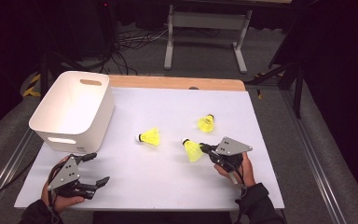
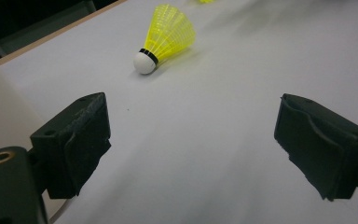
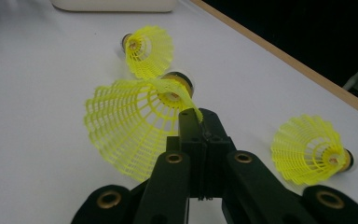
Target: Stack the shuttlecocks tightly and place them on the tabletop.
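Observation:
Three yellow shuttlecocks with white cork heads are on the white table [image 1: 168,186]. My right gripper [image 1: 203,148] is shut on the skirt rim of one shuttlecock [image 1: 192,149], which it carries just above the surface; the pinched mesh edge [image 3: 186,100] sits between the closed jaws. A second shuttlecock [image 1: 149,137] lies on its side at the table's middle, also the shuttlecock [image 2: 167,37] straight ahead of my left gripper [image 2: 193,140]. A third shuttlecock [image 1: 206,122] rests farther back to the right. My left gripper [image 1: 96,169] is open and empty near the front left edge.
A white plastic bin [image 1: 72,109] with handle slots stands at the back left of the table. A wooden strip [image 1: 177,83] runs along the far edge. Beyond it stand a grey desk frame [image 1: 205,28] and cables on the floor.

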Demonstrator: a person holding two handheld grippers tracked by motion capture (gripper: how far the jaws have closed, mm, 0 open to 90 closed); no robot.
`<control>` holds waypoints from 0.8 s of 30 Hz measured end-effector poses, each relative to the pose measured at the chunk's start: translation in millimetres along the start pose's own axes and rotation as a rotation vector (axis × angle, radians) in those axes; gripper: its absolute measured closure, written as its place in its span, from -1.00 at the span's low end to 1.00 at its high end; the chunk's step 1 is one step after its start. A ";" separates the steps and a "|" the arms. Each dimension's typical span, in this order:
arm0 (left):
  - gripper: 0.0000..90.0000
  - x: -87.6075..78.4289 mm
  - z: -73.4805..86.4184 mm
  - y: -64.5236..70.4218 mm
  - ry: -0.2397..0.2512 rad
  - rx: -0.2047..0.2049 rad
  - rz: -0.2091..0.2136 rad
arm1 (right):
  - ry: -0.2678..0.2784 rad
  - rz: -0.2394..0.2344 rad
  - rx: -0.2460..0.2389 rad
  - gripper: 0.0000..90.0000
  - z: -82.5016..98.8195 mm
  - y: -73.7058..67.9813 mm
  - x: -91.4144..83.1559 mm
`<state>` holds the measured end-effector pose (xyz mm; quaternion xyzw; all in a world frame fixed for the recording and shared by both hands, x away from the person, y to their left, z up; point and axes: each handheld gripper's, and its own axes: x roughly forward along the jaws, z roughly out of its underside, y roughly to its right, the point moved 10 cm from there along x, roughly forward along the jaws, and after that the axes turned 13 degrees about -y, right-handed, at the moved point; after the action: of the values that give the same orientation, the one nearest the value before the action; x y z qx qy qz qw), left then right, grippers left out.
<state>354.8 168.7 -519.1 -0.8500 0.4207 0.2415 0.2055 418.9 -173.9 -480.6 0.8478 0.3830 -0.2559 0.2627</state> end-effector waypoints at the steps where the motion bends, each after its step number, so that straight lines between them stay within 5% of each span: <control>1: -0.75 0.2 0.1 -0.1 -0.001 0.000 0.000 | -0.002 -0.005 -0.004 1.00 -2.0 -0.3 3.0; 24: -0.75 0.9 0.0 3.8 -0.003 0.012 0.030 | -0.020 -0.148 -0.043 1.00 -48.0 -20.1 66.9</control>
<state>352.2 166.0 -520.2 -0.8420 0.4345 0.2431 0.2077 452.8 -97.3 -493.0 0.8089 0.4474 -0.2747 0.2648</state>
